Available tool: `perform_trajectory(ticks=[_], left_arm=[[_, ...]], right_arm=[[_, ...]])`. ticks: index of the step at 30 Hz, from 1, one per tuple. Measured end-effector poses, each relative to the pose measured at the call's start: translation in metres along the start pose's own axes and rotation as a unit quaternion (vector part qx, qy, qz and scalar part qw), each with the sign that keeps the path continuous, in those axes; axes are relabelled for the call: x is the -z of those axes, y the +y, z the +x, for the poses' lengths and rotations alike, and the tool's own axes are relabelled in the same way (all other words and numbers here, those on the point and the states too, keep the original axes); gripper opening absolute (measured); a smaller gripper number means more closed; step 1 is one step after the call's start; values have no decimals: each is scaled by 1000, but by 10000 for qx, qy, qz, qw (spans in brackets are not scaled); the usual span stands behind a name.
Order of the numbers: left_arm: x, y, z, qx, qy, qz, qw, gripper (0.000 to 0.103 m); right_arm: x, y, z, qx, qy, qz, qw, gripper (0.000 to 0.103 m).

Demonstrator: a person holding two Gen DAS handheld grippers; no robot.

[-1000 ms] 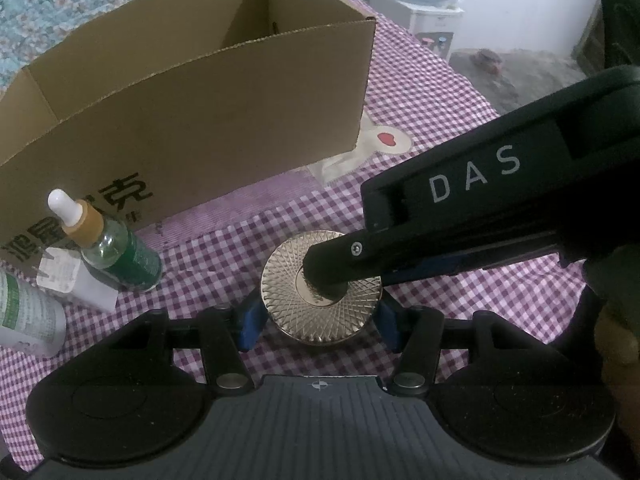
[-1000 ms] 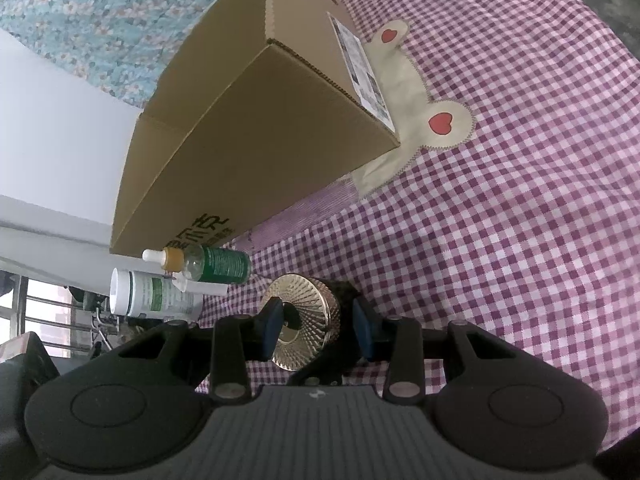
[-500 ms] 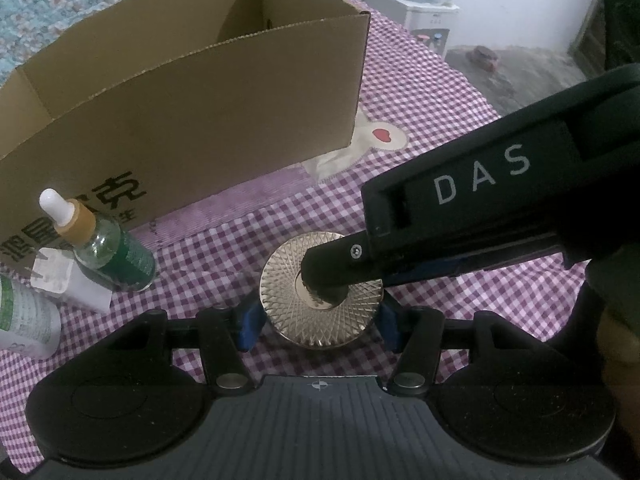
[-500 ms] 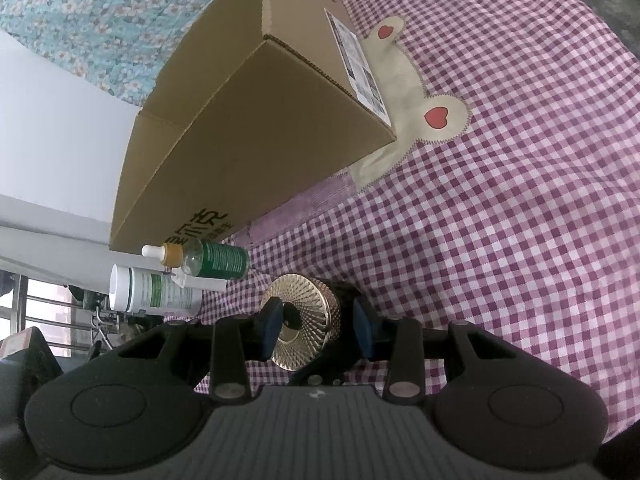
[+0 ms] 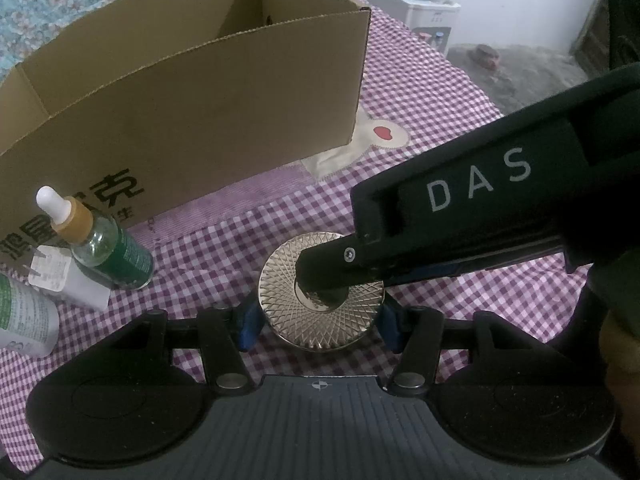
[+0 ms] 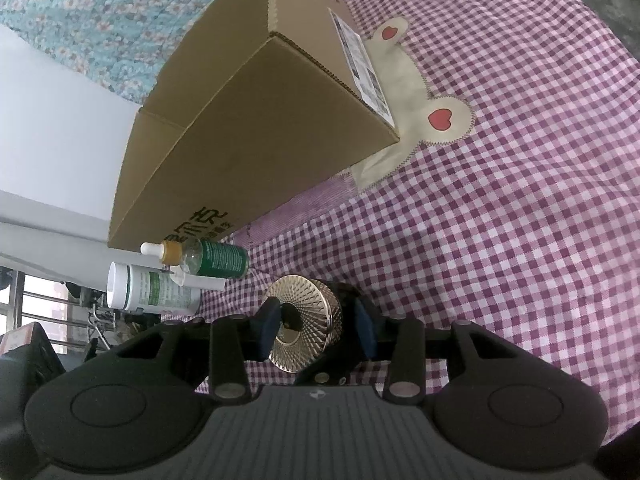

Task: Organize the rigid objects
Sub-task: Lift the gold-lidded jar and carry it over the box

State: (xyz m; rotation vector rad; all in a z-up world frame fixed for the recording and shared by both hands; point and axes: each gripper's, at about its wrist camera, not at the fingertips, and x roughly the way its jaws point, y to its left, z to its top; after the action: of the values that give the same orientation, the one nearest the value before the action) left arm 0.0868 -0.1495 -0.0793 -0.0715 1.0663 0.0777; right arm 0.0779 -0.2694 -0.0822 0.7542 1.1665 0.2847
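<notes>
two bottles [image 5: 108,248], one box [image 5: 192,92], one disc [image 5: 320,292]

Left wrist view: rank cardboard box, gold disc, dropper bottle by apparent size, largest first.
1. cardboard box, far the largest, though farthest back.
2. gold disc, partly hidden by the right tongs and nearest the camera, so its edge over the bottle is unsure.
3. dropper bottle, close to the disc in apparent size.

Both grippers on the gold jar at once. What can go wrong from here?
1. The left gripper and right gripper both bracket the gold jar; unsynchronised moves could twist it loose.
2. The dropper bottle and white bottle stand close left; a sideways swing could topple them.
</notes>
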Motion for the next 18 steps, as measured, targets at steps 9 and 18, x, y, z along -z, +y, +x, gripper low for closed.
perform_trajectory(ticks=[9, 18], left_arm=[[-1, 3, -5, 0, 9, -42, 10000, 56], [-2, 7, -15, -54, -81, -50, 9999, 56]], right_arm=[[0, 2, 0, 26, 11, -31, 10000, 45], [1, 8, -7, 17, -38, -112, 9999, 45]])
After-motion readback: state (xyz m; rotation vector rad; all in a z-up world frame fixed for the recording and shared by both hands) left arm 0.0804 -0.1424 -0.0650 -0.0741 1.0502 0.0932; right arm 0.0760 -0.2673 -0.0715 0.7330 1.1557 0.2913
